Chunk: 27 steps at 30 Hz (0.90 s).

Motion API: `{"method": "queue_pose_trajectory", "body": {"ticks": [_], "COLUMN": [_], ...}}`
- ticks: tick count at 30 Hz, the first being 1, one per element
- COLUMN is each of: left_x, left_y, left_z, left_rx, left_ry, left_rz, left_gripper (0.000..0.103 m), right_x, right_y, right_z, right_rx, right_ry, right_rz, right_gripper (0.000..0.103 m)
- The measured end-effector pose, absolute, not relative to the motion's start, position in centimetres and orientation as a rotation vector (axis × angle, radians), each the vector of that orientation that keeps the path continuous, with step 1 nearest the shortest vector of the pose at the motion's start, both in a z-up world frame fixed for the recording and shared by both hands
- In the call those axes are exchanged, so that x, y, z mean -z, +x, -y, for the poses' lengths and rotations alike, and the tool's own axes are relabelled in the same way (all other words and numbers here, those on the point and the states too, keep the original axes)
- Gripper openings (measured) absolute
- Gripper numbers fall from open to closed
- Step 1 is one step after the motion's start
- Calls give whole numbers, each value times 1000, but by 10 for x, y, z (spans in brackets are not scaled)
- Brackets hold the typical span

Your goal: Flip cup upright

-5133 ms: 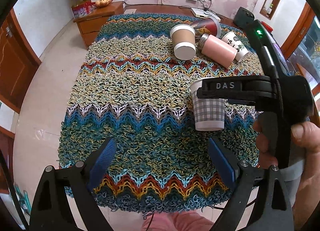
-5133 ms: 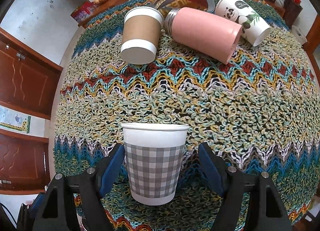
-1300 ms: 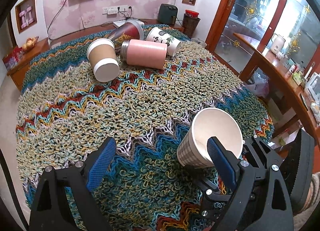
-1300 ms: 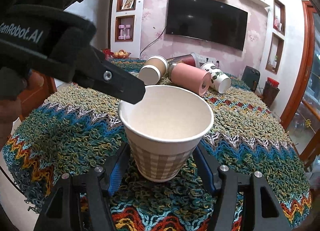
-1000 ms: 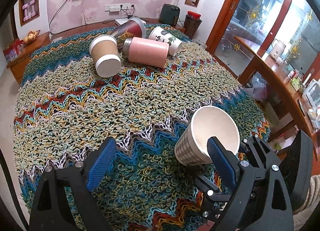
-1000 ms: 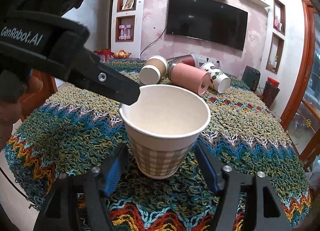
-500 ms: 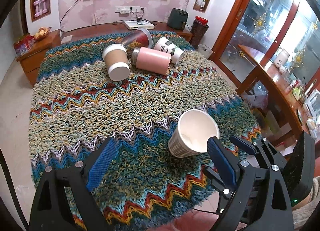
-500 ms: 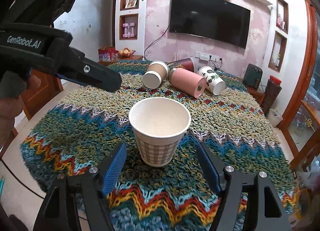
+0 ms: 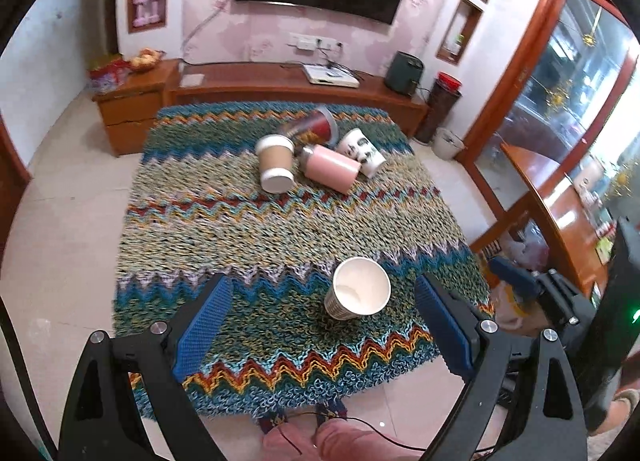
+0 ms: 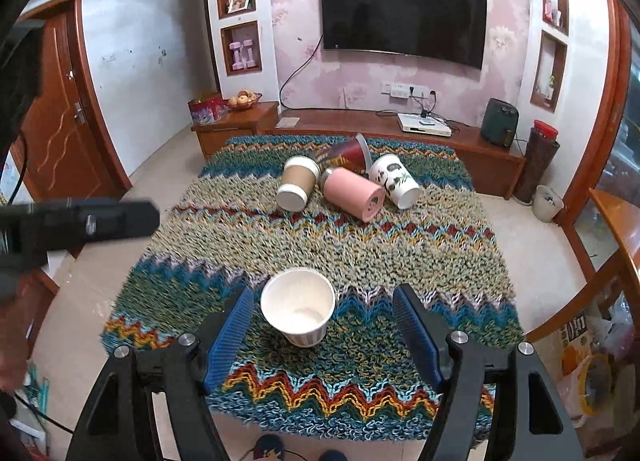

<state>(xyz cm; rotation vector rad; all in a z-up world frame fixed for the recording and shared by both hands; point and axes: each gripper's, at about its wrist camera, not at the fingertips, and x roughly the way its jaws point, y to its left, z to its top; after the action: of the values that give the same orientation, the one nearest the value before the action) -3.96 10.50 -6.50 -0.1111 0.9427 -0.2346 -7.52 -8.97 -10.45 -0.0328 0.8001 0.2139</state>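
The grey-checked paper cup (image 9: 358,295) stands upright, mouth up, on the knitted zigzag cloth (image 9: 248,221) near the table's front edge; it also shows in the right wrist view (image 10: 298,307). My left gripper (image 9: 320,325) is open and empty, high above and behind the cup. My right gripper (image 10: 324,335) is open and empty, pulled back above the front edge, the cup seen between its fingers but apart from them. The right gripper also shows at the right edge of the left wrist view (image 9: 532,289).
Four cups lie on their sides at the far end: a brown one (image 10: 296,183), a pink tumbler (image 10: 352,193), a panda cup (image 10: 394,181) and a red one (image 10: 346,155). A wooden cabinet (image 10: 360,125) stands behind. A wooden table (image 9: 552,197) is at the right.
Both grippers have pulled up and back from the cup, so the whole table now shows. The cup, let go earlier, stays upright in place.
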Motion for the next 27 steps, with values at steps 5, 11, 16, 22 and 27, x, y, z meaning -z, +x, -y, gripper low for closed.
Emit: {"method": "queue_pose_trajectory", "body": {"ticks": [5,11,16,22,27], "left_x": [46,28,22,20,18], "left_y": [-42,-41,-42,-45,-48], "left_z": [-107,-106,-100,-93,-89], "left_rx": [179,118,82,12,-30], "left_ry": [-116,-120,-118,-94,-73], "left_rz": [-918,-899,-912,-927,-933], "left_gripper": [94,94,94,94,94], "right_x": [71,51,37,33,29], "right_y": [-67,-56,-47,-48,-51], "right_z": [85,86,92,96,98], "right_rx": [-206,-191,-161,-134,-120], "right_ry": [-78,-90,-83,-67,-49], "right_rz": [-819,-867,-873,-876,-879], "right_gripper": [73,73,73,73,73]}}
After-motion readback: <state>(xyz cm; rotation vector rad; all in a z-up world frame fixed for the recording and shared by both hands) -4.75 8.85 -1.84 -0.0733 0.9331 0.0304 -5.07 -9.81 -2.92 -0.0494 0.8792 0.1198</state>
